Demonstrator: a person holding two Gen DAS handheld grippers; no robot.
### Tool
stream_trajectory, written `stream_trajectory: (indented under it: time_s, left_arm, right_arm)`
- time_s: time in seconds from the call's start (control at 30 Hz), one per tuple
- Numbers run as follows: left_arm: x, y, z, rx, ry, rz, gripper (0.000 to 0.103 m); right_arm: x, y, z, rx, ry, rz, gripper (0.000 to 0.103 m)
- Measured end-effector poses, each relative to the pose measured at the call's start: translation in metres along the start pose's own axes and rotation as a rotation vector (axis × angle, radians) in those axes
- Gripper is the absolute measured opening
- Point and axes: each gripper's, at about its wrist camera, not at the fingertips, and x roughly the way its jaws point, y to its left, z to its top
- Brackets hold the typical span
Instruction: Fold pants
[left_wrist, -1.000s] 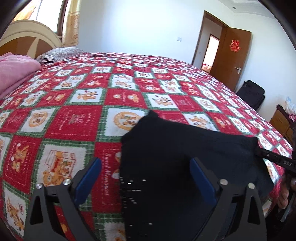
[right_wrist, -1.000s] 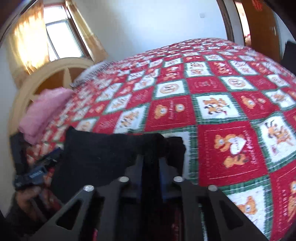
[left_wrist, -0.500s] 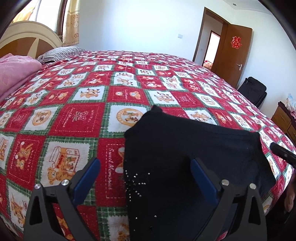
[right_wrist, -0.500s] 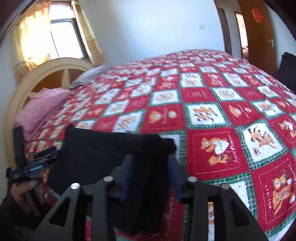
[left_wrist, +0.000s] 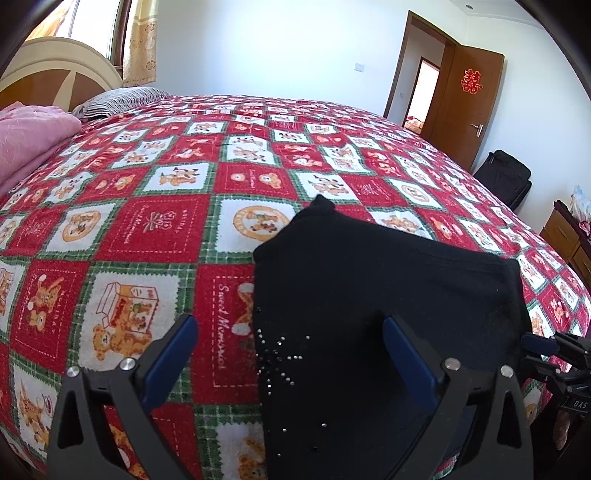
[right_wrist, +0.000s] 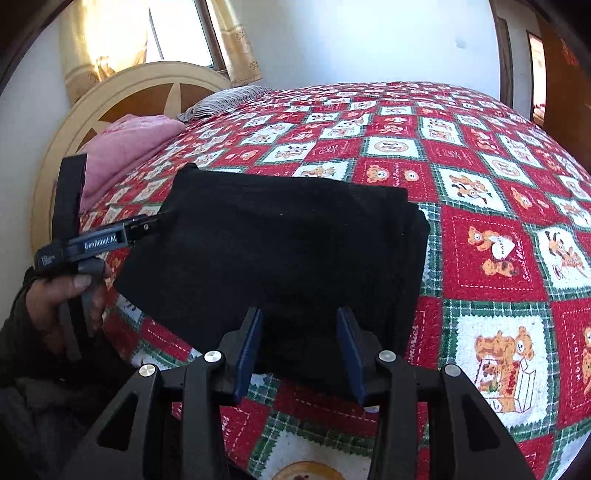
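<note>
Now, what changed: the right gripper (right_wrist: 299, 341) was pinched on the black pants (right_wrist: 288, 251) a second ago. Its jaws have just been opening, and it has pulled back off the cloth.
Right tongs: partly apart, holding nothing; the near edge of the pants shows between the blue pads, and the pads do not press on it.
Left tongs: the left gripper (left_wrist: 291, 354) has its jaws spread wide, holding nothing, in the same place as before.
Left hand (right_wrist: 64, 295): wrapped around the handle, in a dark sleeve, at the left edge of the pants.
Pants: folded into a flat pile on the red teddy-bear blanket (left_wrist: 155, 229), near the bed's edge.
Hard to see: the folds are all black, so layers cannot be counted; the near end of the pants is hidden behind the tongs.
</note>
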Motion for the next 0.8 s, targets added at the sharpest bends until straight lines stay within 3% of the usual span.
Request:
stream_trajectory:
  time_s: [0.27,0.4,0.53,0.6,0.67,0.8]
  left_arm:
    - [-0.004,0.003,0.001,0.016,-0.011,0.008,0.102]
    - [-0.014,0.01,0.003,0.032,-0.055,0.034,0.102]
    - [-0.013,0.017,0.002,0.031,-0.063,-0.007,0.102]
    - [-0.009,0.024,0.002,0.003,-0.057,-0.048,0.102]
    - [-0.005,0.029,0.002,-0.026,-0.048,-0.07,0.102]
    - [0.003,0.034,0.0,-0.066,-0.032,-0.114,0.102]
  right_arm:
    - [0.0,-0.001,-0.002,-0.028,0.009,-0.002,0.043]
    - [-0.004,-0.008,-0.001,0.019,-0.003,0.033,0.043]
    - [-0.021,-0.018,0.007,0.104,-0.074,0.065,0.044]
    - [-0.03,-0.029,0.011,0.166,-0.127,0.064,0.053]
    - [-0.034,-0.045,0.013,0.245,-0.155,0.064,0.072]
    - [-0.023,-0.066,0.013,0.334,-0.131,0.06,0.072]
